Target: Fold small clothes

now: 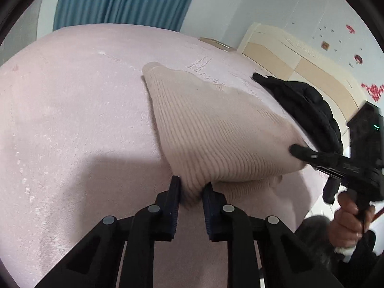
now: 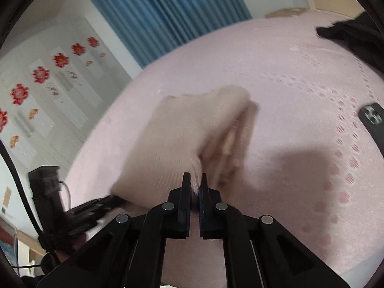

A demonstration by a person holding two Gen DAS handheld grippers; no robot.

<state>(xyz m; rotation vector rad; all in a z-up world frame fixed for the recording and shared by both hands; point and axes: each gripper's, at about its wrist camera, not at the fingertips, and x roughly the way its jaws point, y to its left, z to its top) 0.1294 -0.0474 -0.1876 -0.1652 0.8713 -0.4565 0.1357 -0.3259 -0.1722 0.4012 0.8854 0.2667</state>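
A beige ribbed knit garment [image 1: 211, 129] lies partly lifted over the pink bedspread [image 1: 72, 120]. My left gripper [image 1: 191, 187] is shut on its near corner, with the fabric bunched between the pads. In the same view my right gripper [image 1: 296, 150] pinches the garment's right corner, held by a person's hand [image 1: 345, 225]. The right wrist view shows the beige garment [image 2: 182, 139] blurred, with my right gripper [image 2: 195, 182] shut on its near edge. My left gripper [image 2: 112, 200] holds the garment's lower left corner there.
A black garment [image 1: 307, 105] lies on the bed behind the beige one, also black at the top right [image 2: 352, 36]. A dark phone [image 2: 373, 120] rests on the bedspread [image 2: 300, 84] at the right. A blue curtain [image 1: 124, 0] and a cream headboard [image 1: 300, 60] stand behind.
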